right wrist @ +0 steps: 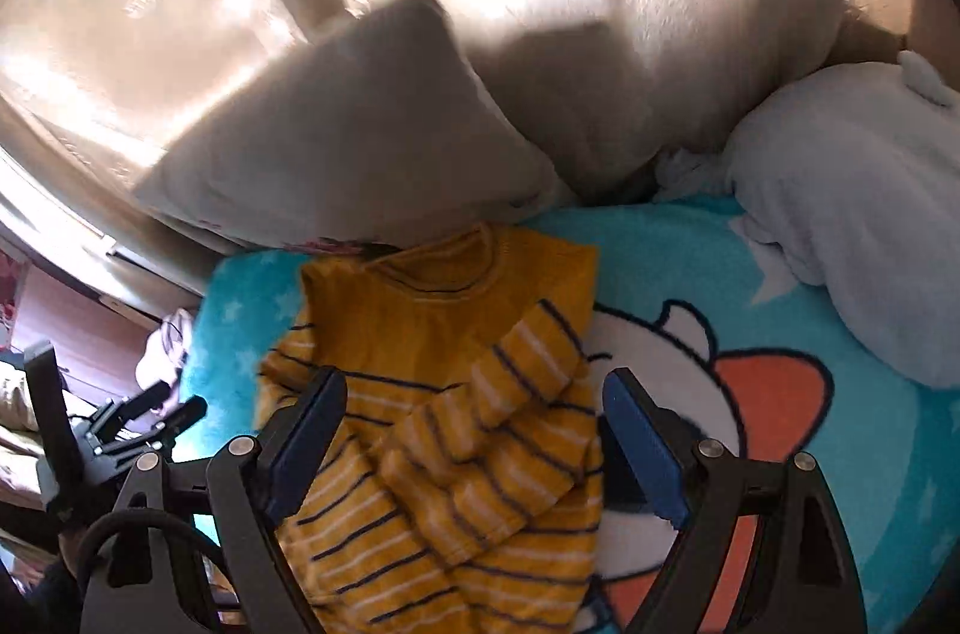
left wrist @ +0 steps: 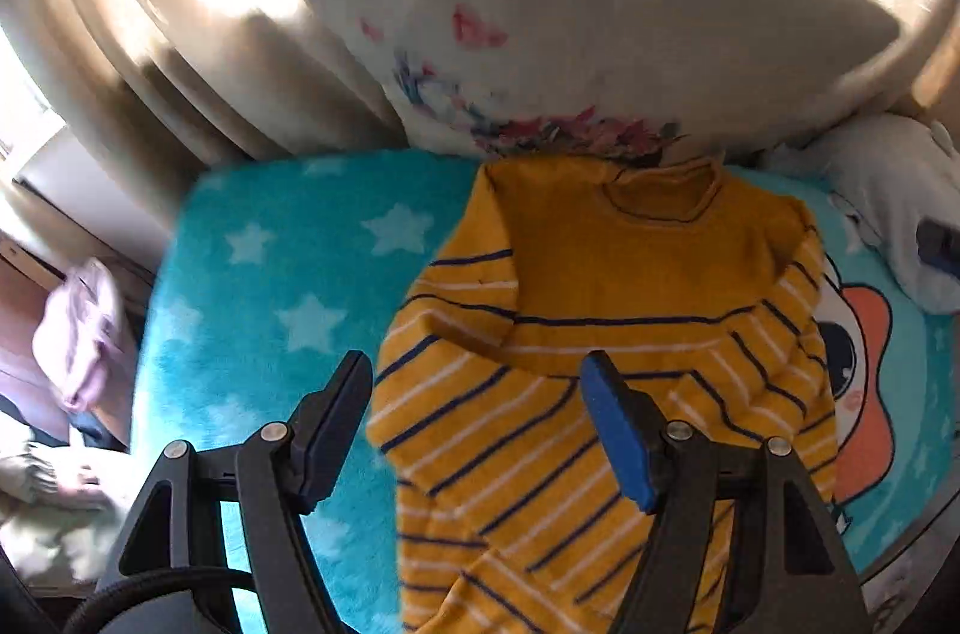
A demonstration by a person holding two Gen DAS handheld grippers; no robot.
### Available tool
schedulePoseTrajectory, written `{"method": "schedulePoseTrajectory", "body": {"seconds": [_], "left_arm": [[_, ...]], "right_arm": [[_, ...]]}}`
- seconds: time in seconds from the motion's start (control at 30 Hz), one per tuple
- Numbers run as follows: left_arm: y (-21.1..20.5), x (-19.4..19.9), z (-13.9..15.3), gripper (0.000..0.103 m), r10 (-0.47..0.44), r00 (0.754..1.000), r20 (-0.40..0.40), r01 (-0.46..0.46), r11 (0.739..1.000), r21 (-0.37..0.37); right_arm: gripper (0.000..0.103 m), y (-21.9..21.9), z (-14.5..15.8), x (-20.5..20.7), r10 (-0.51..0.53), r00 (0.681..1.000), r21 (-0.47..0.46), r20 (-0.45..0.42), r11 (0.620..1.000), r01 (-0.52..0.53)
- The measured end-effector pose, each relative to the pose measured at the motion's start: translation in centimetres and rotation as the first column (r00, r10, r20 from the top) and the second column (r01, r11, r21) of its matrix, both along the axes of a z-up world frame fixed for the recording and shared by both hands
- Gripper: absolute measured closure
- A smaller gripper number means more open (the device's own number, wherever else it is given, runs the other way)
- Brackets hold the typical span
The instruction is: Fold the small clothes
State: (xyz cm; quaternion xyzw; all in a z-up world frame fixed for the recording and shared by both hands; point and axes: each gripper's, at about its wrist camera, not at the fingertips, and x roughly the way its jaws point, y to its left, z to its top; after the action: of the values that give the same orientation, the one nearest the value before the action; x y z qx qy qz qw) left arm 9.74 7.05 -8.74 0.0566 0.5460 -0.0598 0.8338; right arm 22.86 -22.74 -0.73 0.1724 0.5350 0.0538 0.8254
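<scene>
Both claws spread, pinching nothing, above the sweater.
Left claw point(left wrist: 474, 418) and right claw point(right wrist: 474, 430) hover over the yellow striped sweater point(left wrist: 600, 274) on the bed's teal blanket point(left wrist: 258, 274); its loosely crossed sleeves could slip open if snagged.

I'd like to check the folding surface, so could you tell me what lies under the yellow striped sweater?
The yellow striped sweater lies on a turquoise blanket with white stars and a cartoon figure. The blanket beneath the sweater is covered.
</scene>
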Motion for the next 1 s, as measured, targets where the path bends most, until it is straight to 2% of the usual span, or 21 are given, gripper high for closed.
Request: {"method": "schedulePoseTrajectory", "body": {"seconds": [0.03,0.1,0.27,0.43,0.5,0.53,0.57,0.67,0.73,0.77,0.8,0.83,0.87,1.0], "left_arm": [[0.5,1.3,-1.0,0.032,0.019,0.999,-0.027,-0.019,1.000,-0.020],[1.5,4.0,-2.8,0.032,0.044,0.997,-0.056,-0.047,0.997,-0.062],[1.2,9.8,-7.4,0.032,0.052,0.997,-0.058,-0.053,0.998,-0.021],[-1.0,11.8,-9.7,0.032,-0.012,0.999,-0.046,0.012,1.000,-0.012],[-0.9,12.9,-10.6,0.032,0.020,0.998,-0.062,-0.020,1.000,0.000],[-0.4,13.5,-11.0,0.035,0.047,0.996,-0.079,-0.049,0.999,-0.024],[0.2,14.0,-11.3,0.039,0.077,0.993,-0.089,-0.082,0.995,-0.053],[1.4,14.8,-12.1,0.041,0.112,0.986,-0.126,-0.126,0.986,-0.111],[1.5,14.9,-12.6,0.042,0.114,0.985,-0.133,-0.130,0.985,-0.117],[1.5,15.0,-12.7,0.055,0.113,0.985,-0.133,-0.128,0.985,-0.113],[1.5,15.0,-12.8,0.061,0.113,0.984,-0.136,-0.128,0.985,-0.114],[1.4,15.0,-12.8,0.075,0.117,0.985,-0.131,-0.132,0.985,-0.111],[1.3,14.9,-12.5,0.086,0.107,0.984,-0.140,-0.126,0.983,-0.135],[0.7,13.2,-10.9,0.091,0.082,0.995,-0.062,-0.088,0.991,-0.102]], "right_arm": [[0.019,-0.5,-0.9,0.6,-0.001,1.000,0.022,-0.016,1.000,0.002],[0.020,-1.7,-3.0,2.2,-0.012,0.999,0.084,-0.045,0.996,0.015],[0.020,-2.4,-7.6,6.6,0.014,0.996,0.006,-0.087,1.000,-0.013],[0.021,-3.7,-11.4,10.2,-0.016,0.989,0.037,-0.148,0.999,0.021],[0.036,-4.0,-13.1,11.0,-0.011,0.983,0.060,-0.184,0.998,0.022],[0.048,-4.0,-14.0,11.2,-0.006,0.979,0.081,-0.202,0.996,0.022],[0.054,-4.0,-14.7,11.4,-0.005,0.976,0.099,-0.217,0.995,0.027],[0.054,-3.5,-14.8,11.4,-0.009,0.980,0.068,-0.200,0.997,0.023],[0.054,-3.1,-14.6,11.5,-0.015,0.981,0.059,-0.192,0.998,0.027],[0.054,-2.7,-14.5,11.7,-0.008,0.980,0.057,-0.196,0.998,0.020],[0.062,-2.3,-14.5,11.9,-0.002,0.980,0.041,-0.197,0.999,0.010],[0.089,-2.1,-14.6,12.0,-0.001,0.979,0.012,-0.204,1.000,0.004],[0.093,-1.9,-14.6,12.0,-0.003,0.977,-0.003,-0.213,1.000,0.002],[0.095,-2.2,-12.4,10.9,-0.043,0.986,-0.010,-0.163,0.999,0.042]]}}
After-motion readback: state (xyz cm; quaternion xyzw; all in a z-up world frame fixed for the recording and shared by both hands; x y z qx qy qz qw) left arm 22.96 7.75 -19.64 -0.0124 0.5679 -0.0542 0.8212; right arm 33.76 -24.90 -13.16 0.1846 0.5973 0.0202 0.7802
